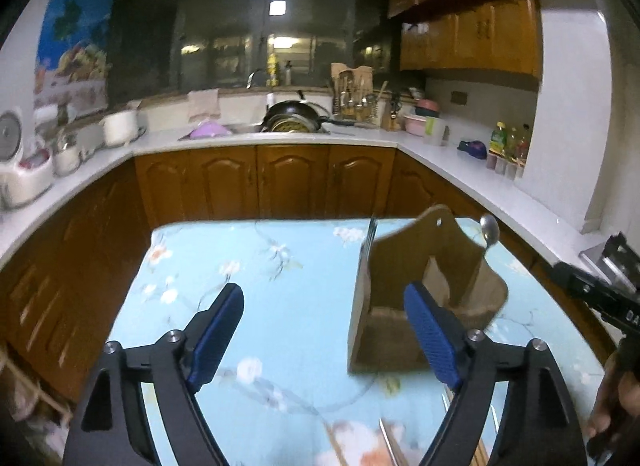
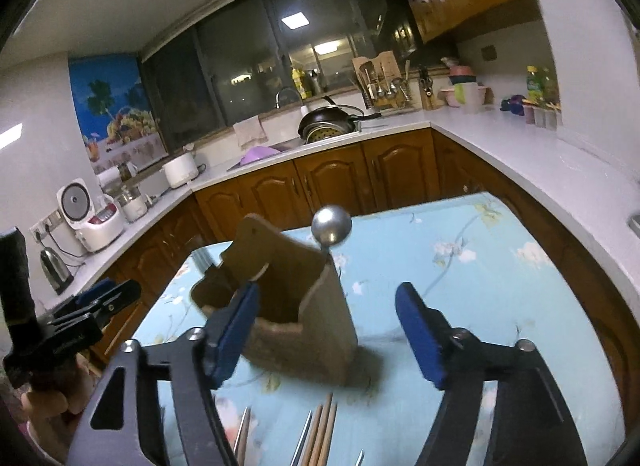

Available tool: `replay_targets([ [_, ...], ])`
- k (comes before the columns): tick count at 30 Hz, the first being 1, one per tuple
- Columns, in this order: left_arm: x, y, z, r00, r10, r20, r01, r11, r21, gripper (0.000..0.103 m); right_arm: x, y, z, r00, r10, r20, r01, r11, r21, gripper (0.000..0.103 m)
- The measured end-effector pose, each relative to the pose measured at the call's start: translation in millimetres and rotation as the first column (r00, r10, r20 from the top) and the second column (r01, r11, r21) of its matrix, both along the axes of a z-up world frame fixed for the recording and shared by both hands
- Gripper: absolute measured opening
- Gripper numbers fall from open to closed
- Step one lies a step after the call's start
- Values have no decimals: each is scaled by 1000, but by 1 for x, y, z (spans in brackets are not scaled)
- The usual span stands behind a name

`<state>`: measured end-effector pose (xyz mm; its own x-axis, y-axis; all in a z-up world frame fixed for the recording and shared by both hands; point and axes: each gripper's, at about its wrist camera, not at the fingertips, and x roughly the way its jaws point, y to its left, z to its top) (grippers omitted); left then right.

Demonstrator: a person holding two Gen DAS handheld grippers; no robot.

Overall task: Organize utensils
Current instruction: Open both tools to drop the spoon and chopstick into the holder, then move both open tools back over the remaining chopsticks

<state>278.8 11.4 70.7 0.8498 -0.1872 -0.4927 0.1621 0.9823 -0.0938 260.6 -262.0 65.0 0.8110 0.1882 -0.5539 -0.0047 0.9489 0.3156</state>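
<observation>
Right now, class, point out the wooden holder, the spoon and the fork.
wooden holder (image 2: 320, 330), right wrist view, front corner wall.
spoon (image 2: 331, 225), right wrist view, round bowl.
fork (image 1: 370, 234), left wrist view, tines.

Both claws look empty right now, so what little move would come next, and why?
Probably lower the right claw onto the chopsticks lying just below it. Both claws are open and empty; the wooden holder already has a spoon and fork, while loose utensils remain on the table.

The right gripper (image 2: 328, 330) hangs wide apart above the floral desk (image 2: 480, 286); a wooden holder (image 2: 296, 306) stands between its fingers (image 2: 416, 334), a spoon (image 2: 331, 225) upright inside; chopsticks (image 2: 324, 434) lie nearer.
</observation>
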Motion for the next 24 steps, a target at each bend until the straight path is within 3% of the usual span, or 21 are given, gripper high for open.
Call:
replay_targets([
  [3,-29,13,-4,999,23,-30,-25,999,-42,86,-30,-2,-2,1000,-16,7,15,1000,17,84],
  [12,-99,49,-28,987,74,-144,-90,991,-100,87,-106,1,-15,998,-57,-14,57,998,17,85],
  [24,-126,49,-43,968,59,-244,-84,992,-91,87,-146,7,-46,993,-68,-98,67,998,-9,85],
])
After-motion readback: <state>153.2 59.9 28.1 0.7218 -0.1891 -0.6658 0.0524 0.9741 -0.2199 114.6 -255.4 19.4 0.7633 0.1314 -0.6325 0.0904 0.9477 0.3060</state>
